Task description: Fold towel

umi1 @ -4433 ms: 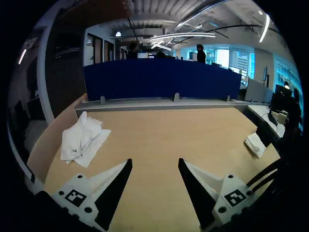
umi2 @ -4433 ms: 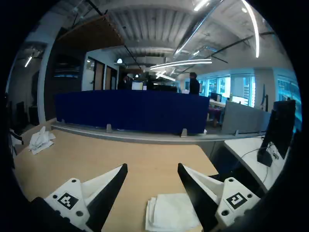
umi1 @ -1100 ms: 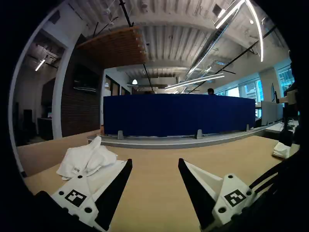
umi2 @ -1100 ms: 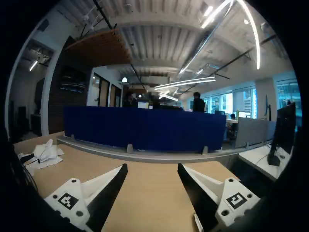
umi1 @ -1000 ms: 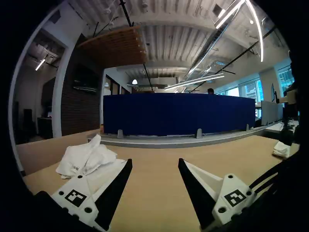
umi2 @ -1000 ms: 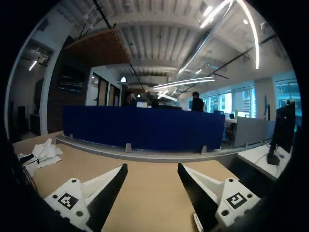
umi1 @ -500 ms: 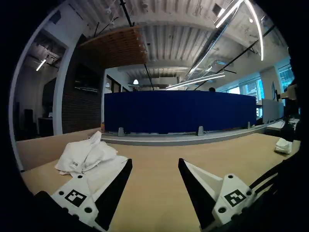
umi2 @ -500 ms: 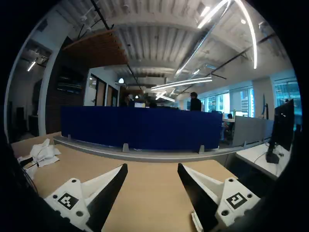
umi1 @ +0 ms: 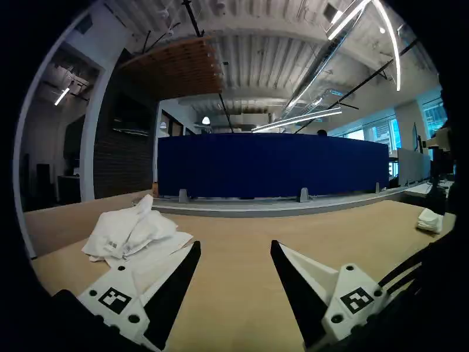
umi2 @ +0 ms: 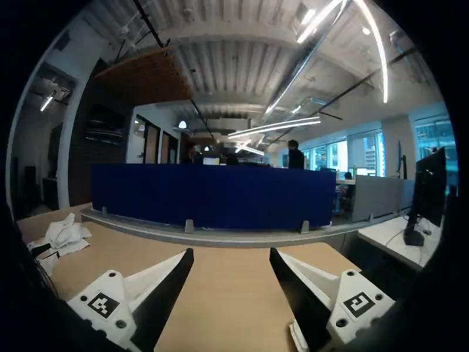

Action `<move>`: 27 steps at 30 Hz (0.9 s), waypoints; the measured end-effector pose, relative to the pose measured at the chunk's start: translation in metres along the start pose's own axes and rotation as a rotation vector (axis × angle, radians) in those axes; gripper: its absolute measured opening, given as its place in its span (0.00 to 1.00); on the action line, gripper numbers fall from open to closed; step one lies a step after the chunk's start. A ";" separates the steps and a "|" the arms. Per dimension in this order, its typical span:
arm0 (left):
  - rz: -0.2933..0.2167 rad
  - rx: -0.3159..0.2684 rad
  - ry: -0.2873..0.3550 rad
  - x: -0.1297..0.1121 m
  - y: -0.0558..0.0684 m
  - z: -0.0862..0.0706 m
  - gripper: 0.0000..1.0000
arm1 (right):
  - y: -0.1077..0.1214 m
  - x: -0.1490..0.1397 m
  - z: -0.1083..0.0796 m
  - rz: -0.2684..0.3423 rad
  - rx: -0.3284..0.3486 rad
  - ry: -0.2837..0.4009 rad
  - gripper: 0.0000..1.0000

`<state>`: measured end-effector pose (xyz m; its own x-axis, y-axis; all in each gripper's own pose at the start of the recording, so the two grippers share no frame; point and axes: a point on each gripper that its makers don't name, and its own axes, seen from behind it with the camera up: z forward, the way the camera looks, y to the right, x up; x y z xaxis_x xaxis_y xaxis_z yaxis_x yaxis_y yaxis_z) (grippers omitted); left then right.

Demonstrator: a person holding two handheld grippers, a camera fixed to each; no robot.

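My left gripper (umi1: 234, 243) hangs low over the wooden table (umi1: 246, 226), its two fingers spread wide with only bare tabletop between them. The crumpled towel (umi1: 126, 232) lies in a white heap on the table just ahead and to the left of my left-hand finger. Its nearest flap is close to that fingertip (whether they touch, I cannot tell). A second, folded towel (umi1: 431, 220) sits far off by the table's right edge.

My right gripper (umi2: 230, 251) is likewise spread wide and empty above the table. A white corner of the folded towel (umi2: 295, 337) peeks out at the bottom beside its right-hand finger. In the right gripper view the crumpled towel (umi2: 64, 234) lies well off to the left. A blue partition (umi1: 269, 164) runs along the table's far side, and a dark monitor (umi2: 431, 188) stands on the neighbouring desk.
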<state>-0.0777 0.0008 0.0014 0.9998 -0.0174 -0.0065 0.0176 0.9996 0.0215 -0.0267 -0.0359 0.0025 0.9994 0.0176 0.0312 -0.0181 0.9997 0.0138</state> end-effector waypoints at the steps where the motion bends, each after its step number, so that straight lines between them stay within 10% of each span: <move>1: 0.001 0.000 0.000 0.000 0.000 0.000 0.88 | 0.000 0.000 0.000 0.000 0.001 -0.001 1.00; 27: 0.003 -0.001 -0.001 0.000 0.000 0.000 0.88 | 0.016 -0.018 0.000 0.007 0.010 0.083 1.00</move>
<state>-0.0774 0.0006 0.0010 0.9999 -0.0140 -0.0051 0.0141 0.9997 0.0208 -0.0445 -0.0202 0.0020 0.9983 0.0265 -0.0515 -0.0253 0.9994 0.0237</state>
